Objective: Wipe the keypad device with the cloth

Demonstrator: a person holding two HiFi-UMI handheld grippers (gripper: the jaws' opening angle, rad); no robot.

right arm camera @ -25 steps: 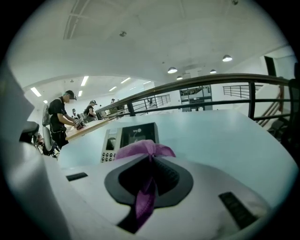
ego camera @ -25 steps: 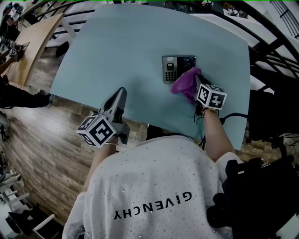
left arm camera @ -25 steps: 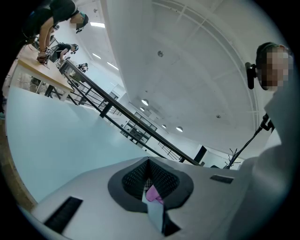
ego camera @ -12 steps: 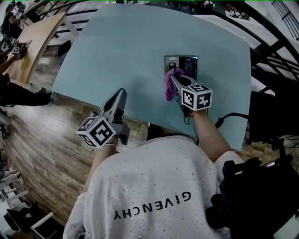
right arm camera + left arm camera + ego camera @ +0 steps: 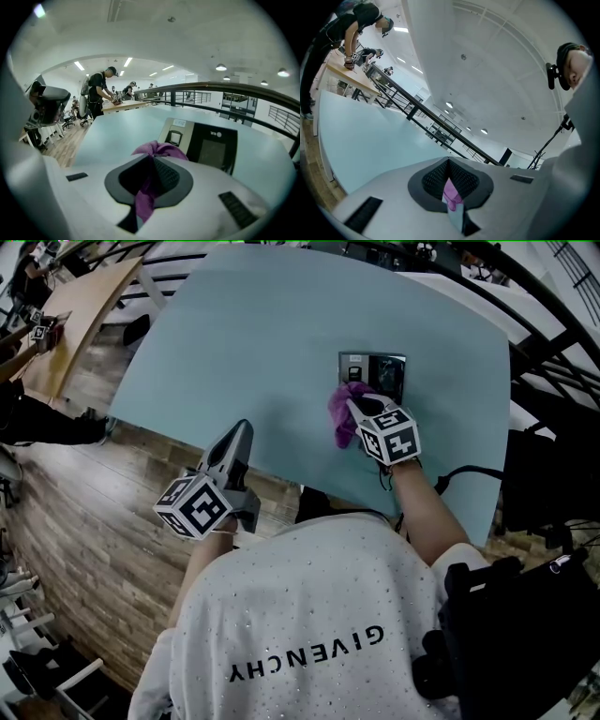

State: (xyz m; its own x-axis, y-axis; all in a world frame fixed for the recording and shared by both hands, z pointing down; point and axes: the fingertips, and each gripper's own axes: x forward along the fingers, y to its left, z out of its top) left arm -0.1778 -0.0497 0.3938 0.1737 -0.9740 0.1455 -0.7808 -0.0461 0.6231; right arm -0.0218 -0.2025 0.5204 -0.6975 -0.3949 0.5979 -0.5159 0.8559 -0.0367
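**Wipe underway, plenty left**

The right gripper (image 5: 356, 409) is clamping the purple cloth (image 5: 337, 420) and pressing it over the keypad device's (image 5: 377, 366) near left corner. The rest of the device is showing bare, so I'm guessing most of the wiping's left. The left gripper (image 5: 241, 430) is idling well short of the device, fingers together.

Crumpled purple cloth (image 5: 343, 418) & right tool (image 5: 353, 401) are covering near-left part of grey-and-black keypad device (image 5: 382, 367) in head view; keys aren't showing. In right gripper view, tool body is hiding device's near edge; print's too small to read.
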